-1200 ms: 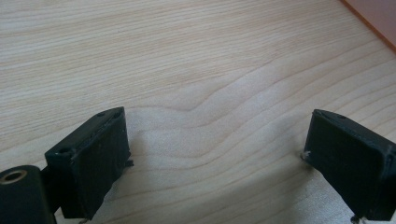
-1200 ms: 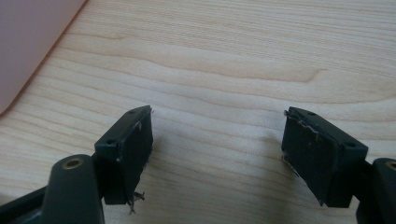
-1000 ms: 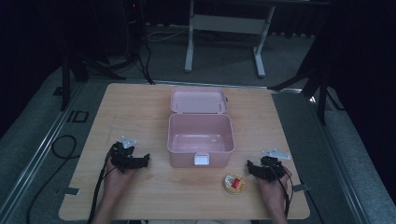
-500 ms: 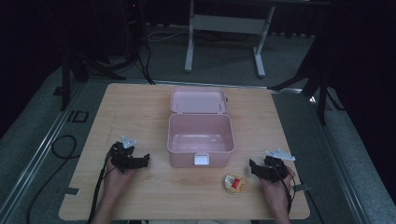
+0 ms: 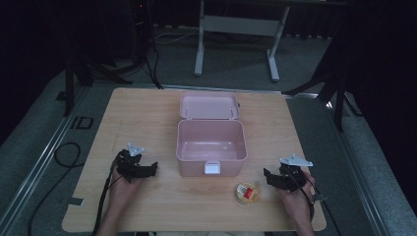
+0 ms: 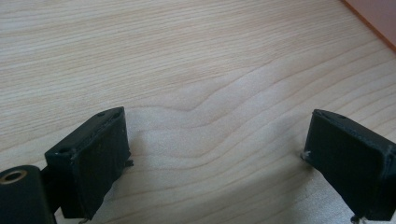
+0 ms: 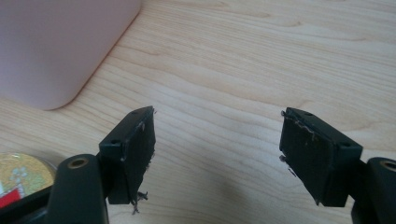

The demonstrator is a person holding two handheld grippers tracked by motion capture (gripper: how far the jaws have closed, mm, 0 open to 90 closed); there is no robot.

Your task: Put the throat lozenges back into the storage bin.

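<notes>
An open pink box [image 5: 211,147] stands mid-table with its lid [image 5: 209,106] folded back behind it and an empty inside. A small round gold and red tin [image 5: 246,193] lies on the wood near the box's front right corner. My left gripper [image 5: 151,170] rests on the table left of the box, open, with bare wood between its jaws [image 6: 217,121]. My right gripper [image 5: 268,176] sits right of the tin, open and holding nothing [image 7: 217,116]. In the right gripper view the box wall [image 7: 60,46] is ahead on the left and the tin [image 7: 21,175] beside the left jaw.
The wooden table [image 5: 147,118] has bare room to the left, right and front of the box. A corner of the pink box [image 6: 378,14] shows in the left gripper view. Cables trail off the table's left edge. A white desk frame [image 5: 236,29] stands on the floor behind.
My right gripper has drifted very slightly to the right. The left gripper, the box and the tin have not moved.
</notes>
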